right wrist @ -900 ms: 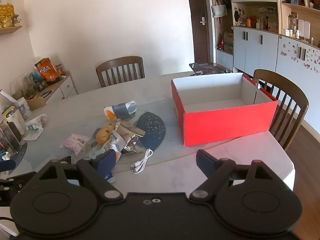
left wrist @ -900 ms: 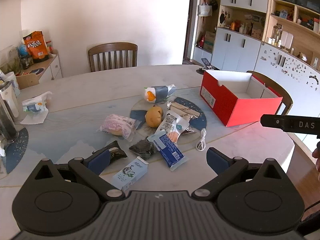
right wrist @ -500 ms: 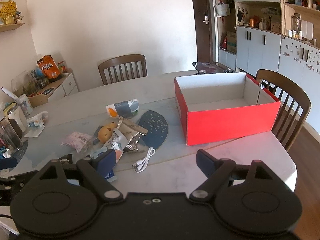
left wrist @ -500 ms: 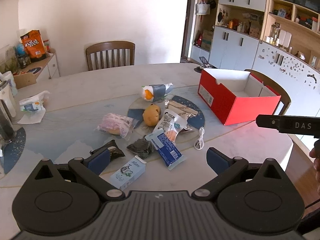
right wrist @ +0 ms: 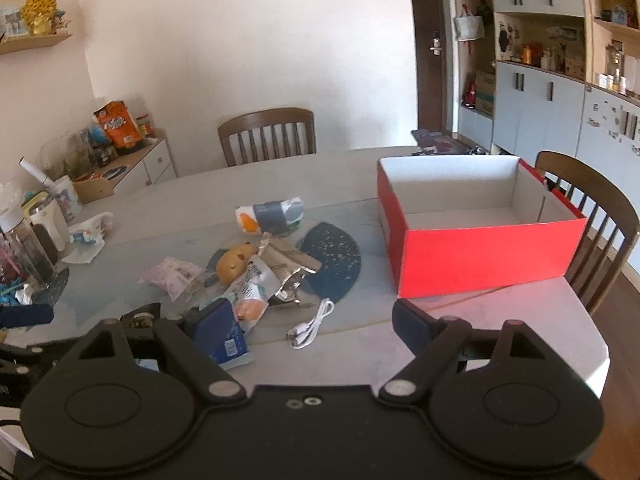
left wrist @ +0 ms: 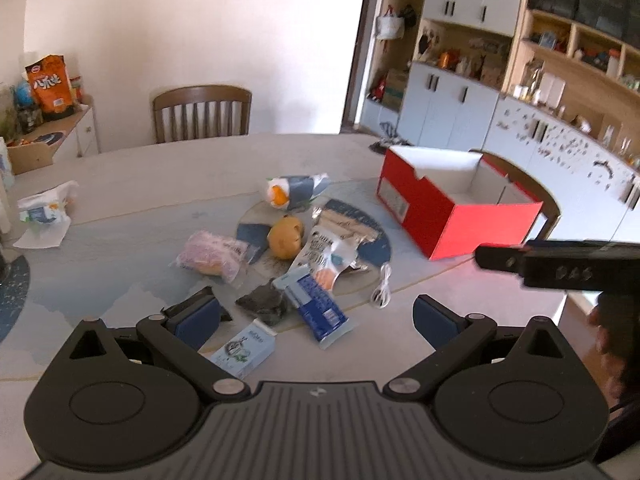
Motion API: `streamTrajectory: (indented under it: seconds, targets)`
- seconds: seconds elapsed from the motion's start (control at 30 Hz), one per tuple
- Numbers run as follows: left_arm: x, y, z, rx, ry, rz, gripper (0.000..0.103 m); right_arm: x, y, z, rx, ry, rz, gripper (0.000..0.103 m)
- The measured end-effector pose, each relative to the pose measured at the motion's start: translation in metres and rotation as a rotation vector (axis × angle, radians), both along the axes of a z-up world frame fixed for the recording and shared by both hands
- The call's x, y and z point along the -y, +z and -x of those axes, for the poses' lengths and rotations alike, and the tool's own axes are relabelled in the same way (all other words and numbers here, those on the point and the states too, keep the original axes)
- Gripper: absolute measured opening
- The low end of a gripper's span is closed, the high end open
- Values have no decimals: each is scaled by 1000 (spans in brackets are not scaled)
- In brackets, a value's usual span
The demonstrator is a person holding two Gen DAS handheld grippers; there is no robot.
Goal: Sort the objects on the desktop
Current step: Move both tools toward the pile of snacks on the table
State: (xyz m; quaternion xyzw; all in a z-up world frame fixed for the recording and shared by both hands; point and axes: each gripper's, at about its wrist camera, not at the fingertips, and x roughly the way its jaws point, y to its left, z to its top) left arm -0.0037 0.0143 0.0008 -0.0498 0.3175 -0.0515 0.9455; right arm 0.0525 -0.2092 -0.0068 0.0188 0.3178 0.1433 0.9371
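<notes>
Both tongs, left (left wrist: 314, 316) and right (right wrist: 314, 322), spread and empty above the surface (right wrist: 360, 356); snacks (left wrist: 316, 304) heaped mid-surface; red box (right wrist: 486, 258) open beside them, likely for sorting.

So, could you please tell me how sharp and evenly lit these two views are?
Left wrist view: slightly motion-blurred, fisheye bending the cabinets, and the red box in bright light. Right wrist view: sharper, with the box's front glowing, a pink cast on the table, and edges curved.
</notes>
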Motion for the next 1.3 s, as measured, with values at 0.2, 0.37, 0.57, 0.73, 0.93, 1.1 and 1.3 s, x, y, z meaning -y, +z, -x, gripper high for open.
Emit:
streamTrajectory:
  seconds: [0.2, 0.37, 0.57, 0.73, 0.93, 1.1, 1.3]
  targets:
    - [-7, -4, -4, 15, 31, -24, 103, -15, -7, -5, 0, 53, 39, 87]
    - [-18, -17, -11, -12, 30, -17, 103, -26, -14, -12, -6, 64, 47, 87]
    - [-32, -35, -18, -9, 41, -40, 103, -39, -29, -21, -46, 84, 43, 87]
    - [-38, -54, -25, -4, 1, -59, 103, -53, -38, -30, -48, 90, 45, 87]
    - [-43, -79, -36, -27, -57, -60, 103, -71, -54, -41, -66, 100, 60, 86]
    - [-42, -97, -43, -45, -110, -64, 103, -84, -69, -50, -87, 104, 74, 85]
    - [-46, -112, -55, -62, -131, -65, 102, -98, -86, -61, -103, 112, 96, 85]
